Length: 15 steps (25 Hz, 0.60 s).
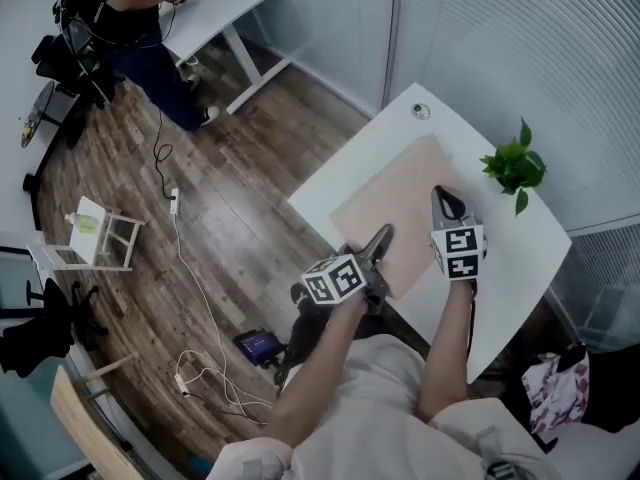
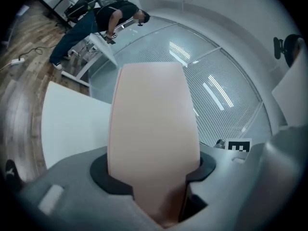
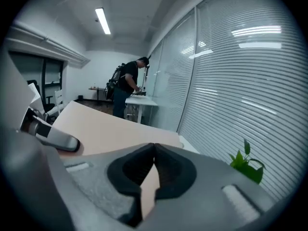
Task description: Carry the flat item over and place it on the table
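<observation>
The white table (image 1: 520, 268) lies ahead of and beneath both grippers, and the beige sheet (image 1: 400, 203) reaches forward from them across its top. The views do not settle whether the far end rests on the table or hangs just above it. The sheet's near corner, by the left gripper (image 2: 153, 170), appears to lie at the table's near edge, with the wooden floor (image 1: 230, 198) below. If the sheet is let go before it is pushed further on, that corner may overhang and the sheet could slide off toward the person. The left gripper's jaws stand wide, with the sheet filling the gap and touching both pads. This looks like a looser hold than that of the right gripper (image 3: 153, 162), whose jaws are pinched almost together on the sheet's thin edge. Uneven hold of this kind may let the left side slip or twist as the sheet is lowered, so it would land askew. A thin sheet held only along its near edge may also sag or flap at the far end and catch air. The potted plant (image 1: 515, 166) stands just beyond the right gripper and to its outer side, so a swing that way could brush its leaves or tip it. Far ahead of both grippers, a small round fitting (image 1: 420, 110) sits near the table's far corner, and the sheet might ride up on it.
</observation>
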Tool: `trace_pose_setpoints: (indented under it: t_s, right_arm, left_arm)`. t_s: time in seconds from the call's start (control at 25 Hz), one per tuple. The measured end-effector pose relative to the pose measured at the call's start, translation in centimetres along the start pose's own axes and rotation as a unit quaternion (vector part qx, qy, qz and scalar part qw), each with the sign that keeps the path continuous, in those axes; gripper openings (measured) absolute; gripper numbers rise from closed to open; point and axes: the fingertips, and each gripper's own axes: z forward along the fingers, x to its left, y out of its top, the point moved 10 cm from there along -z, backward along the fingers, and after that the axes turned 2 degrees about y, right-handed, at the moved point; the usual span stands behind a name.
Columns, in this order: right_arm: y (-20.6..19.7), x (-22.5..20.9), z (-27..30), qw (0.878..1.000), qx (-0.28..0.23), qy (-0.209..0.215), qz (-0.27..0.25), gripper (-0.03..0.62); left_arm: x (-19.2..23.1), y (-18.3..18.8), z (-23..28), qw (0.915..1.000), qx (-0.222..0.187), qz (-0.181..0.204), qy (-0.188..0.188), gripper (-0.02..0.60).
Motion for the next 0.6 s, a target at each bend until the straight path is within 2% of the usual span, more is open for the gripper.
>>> trace_pose_setpoints:
  t_s: [0.16,0.32,0.4,0.52,0.6]
  right_arm:
    - [-1.4,0.2,1.5,0.999,0.017,0.035,-0.005,0.000]
    - [-3.6,-1.2,2.4,0.998,0.052,0.030,-0.016,0.000]
    - [-4.6,-1.6,2.9,0.998,0.062,0.033,-0.005,0.000]
    - [-6.1,-1.9,4.3,0.996,0.067,0.059,0.004,0.000]
    - [-7.1,-1.7,5.3,0.994,0.082,0.073,-0.021,0.001]
  left_arm:
    - [2.3,-2.2,0.1,0.9975,-0.008,-0.070,0.008,0.279]
    - [2.8,-3.9,1.7,0.9927,-0.011,-0.120,0.001,0.279]
    - [3.3,-4.7,2.2,0.9890,-0.013,-0.148,0.003,0.279]
    - [4.2,-5.8,3.4,0.9852,-0.012,-0.171,-0.004,0.281]
    - [4.8,-6.6,4.4,0.9830,-0.009,-0.183,-0.012,0.281]
